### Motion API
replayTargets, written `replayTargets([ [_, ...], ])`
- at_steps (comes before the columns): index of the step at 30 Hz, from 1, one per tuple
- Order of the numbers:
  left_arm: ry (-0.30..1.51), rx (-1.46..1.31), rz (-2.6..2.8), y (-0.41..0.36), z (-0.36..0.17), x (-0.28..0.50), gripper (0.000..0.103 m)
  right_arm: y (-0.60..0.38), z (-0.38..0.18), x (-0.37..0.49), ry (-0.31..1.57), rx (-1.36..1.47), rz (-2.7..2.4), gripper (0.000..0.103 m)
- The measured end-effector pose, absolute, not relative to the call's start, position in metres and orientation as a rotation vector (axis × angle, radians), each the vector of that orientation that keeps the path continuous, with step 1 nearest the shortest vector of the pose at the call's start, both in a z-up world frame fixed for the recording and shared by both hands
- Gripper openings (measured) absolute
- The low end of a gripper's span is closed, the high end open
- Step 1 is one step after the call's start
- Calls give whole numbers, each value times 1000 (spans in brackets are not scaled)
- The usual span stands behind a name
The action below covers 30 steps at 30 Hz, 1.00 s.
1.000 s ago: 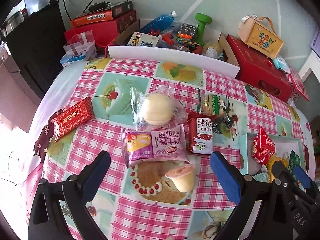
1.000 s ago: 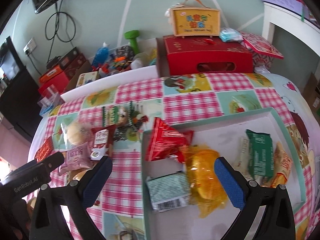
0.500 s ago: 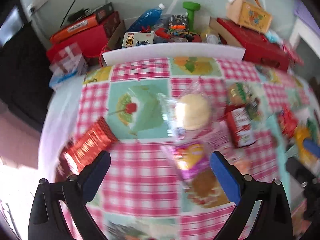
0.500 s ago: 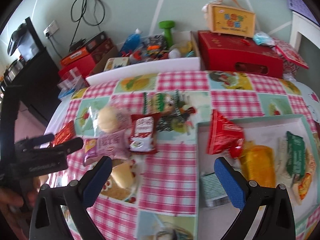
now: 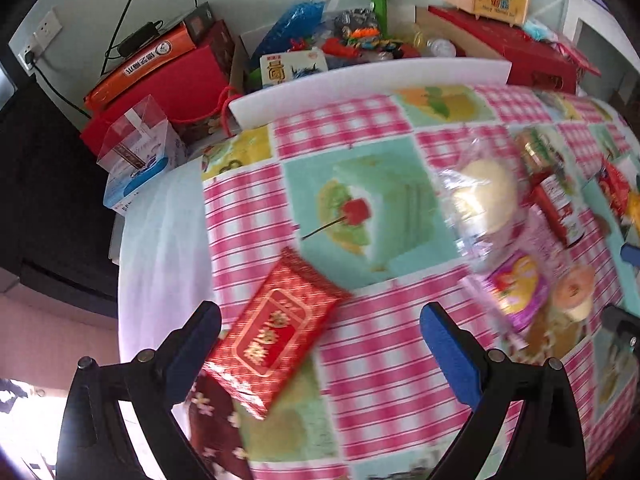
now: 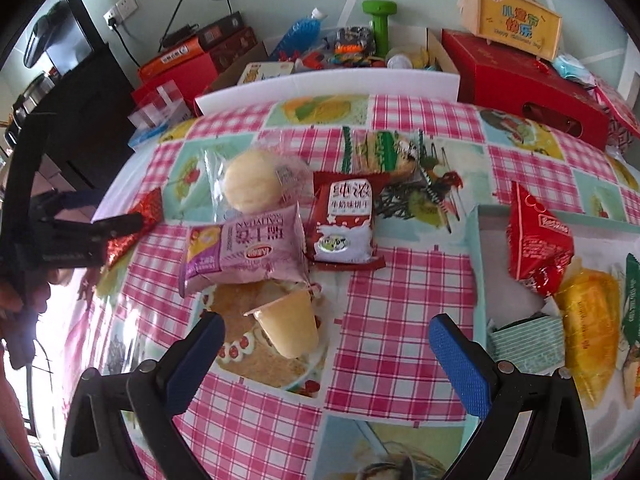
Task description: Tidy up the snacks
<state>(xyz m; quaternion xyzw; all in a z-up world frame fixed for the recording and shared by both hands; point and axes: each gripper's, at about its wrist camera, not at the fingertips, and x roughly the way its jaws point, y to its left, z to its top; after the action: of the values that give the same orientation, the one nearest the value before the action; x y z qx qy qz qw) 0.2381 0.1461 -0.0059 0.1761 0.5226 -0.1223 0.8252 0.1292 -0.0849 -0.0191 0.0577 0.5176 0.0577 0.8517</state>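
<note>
My left gripper (image 5: 320,336) is open over the table's left edge, with a flat red and gold packet (image 5: 276,328) lying between its fingers, nearer the left one. My right gripper (image 6: 326,342) is open above a jelly cup (image 6: 290,328) lying on its side. Behind the cup lie a purple packet (image 6: 244,250), a wrapped round bun (image 6: 250,190), a red biscuit packet (image 6: 344,222) and a green-wrapped snack (image 6: 380,152). A teal tray (image 6: 478,264) at the right holds a red bag (image 6: 536,248), a yellow packet (image 6: 592,320) and others. The left gripper also shows in the right wrist view (image 6: 116,228) by the red packet (image 6: 136,222).
A white foam board (image 6: 328,80) stands along the table's far edge. Behind it sit red boxes (image 6: 524,80), a yellow carry box (image 6: 516,20), a green dumbbell (image 6: 378,20) and toys. A clear box (image 5: 138,140) sits beyond the table's left corner.
My left gripper swung left from the jelly cup and purple packet to the red and gold packet. My right gripper swung left from over the tray to above the jelly cup.
</note>
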Motion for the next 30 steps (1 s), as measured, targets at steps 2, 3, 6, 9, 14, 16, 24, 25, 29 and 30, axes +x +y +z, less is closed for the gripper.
replayTargets([
  [2,1122,374,-260,153,-10,242,100,-84,-23,130,1102,117,115,103],
  [3,1131,368,-256,158,-13,245,100,-83,-26,132,1107,116,113,103],
  [6,1155,341,-248,169,-23,253,99,-81,-31,133,1120,105,113,102],
  [9,1179,322,-251,176,-34,260,99,-77,-36,134,1129,85,107,100],
  [14,1218,333,-245,178,-52,265,99,-75,-41,137,1131,72,98,86],
  [16,1226,318,-256,178,-56,267,95,-74,-42,138,1127,77,101,82],
  [24,1239,252,-270,177,-55,265,67,-73,-44,140,1117,105,139,59],
  [25,1240,248,-269,176,-53,268,64,-73,-44,140,1118,111,142,55],
  [29,1253,215,-241,171,-51,266,58,-76,-46,141,1117,125,136,50],
  [30,1255,209,-238,170,-51,265,57,-77,-47,141,1120,129,134,47],
])
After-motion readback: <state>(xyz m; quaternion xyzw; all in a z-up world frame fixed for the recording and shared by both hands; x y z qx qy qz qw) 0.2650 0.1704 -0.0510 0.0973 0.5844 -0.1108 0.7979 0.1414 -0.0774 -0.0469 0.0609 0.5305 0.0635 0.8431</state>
